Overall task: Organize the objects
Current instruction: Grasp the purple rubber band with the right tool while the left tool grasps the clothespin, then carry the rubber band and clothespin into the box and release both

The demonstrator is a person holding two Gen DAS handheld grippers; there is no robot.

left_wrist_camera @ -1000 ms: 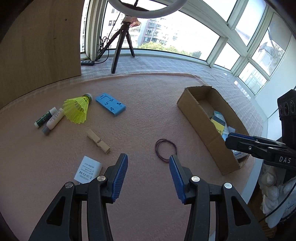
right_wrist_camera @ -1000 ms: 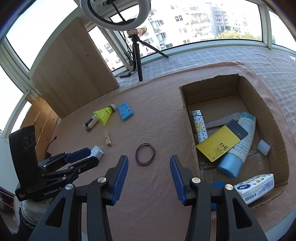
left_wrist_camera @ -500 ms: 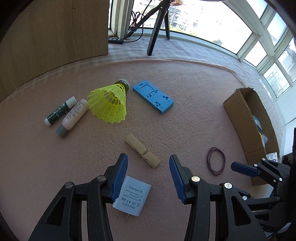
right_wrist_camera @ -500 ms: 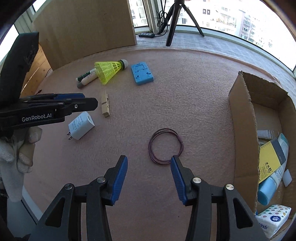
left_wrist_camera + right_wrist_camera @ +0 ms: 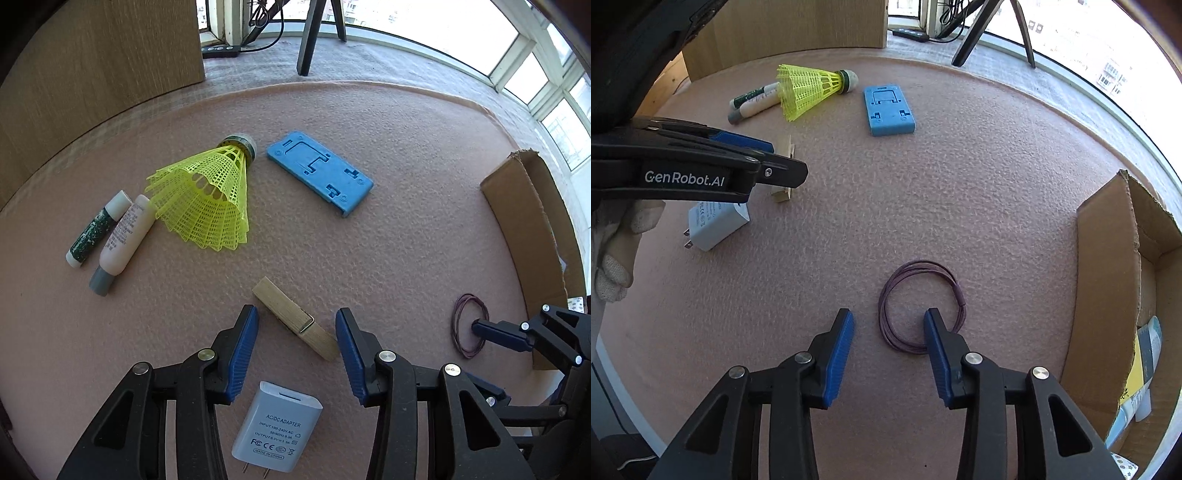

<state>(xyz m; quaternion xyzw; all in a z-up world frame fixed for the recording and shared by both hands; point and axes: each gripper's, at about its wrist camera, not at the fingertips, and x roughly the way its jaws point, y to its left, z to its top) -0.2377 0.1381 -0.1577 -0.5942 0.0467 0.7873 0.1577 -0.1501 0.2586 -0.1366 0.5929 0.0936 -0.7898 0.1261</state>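
My left gripper (image 5: 295, 343) is open, low over the pink mat, with a wooden clothespin (image 5: 295, 323) lying between its fingertips and a white AC adapter (image 5: 277, 428) just below it. My right gripper (image 5: 888, 339) is open and low over a purple rubber band loop (image 5: 921, 306), with its right finger inside the loop's near edge. A yellow shuttlecock (image 5: 207, 195), a blue plastic holder (image 5: 319, 171), a white tube (image 5: 123, 240) and a green-patterned stick (image 5: 98, 229) lie further back. The cardboard box (image 5: 1108, 295) stands at the right.
The box holds a bottle and other packs (image 5: 1145, 373). A wooden panel (image 5: 92, 55) stands at the back left, a tripod leg (image 5: 308, 37) and a power strip (image 5: 219, 51) behind the mat. The mat's edge (image 5: 1108, 122) curves round the far side.
Both grippers have moved forward and down toward the mat. The left now frames the clothespin; the right now reaches the rubber band. Both stay open.
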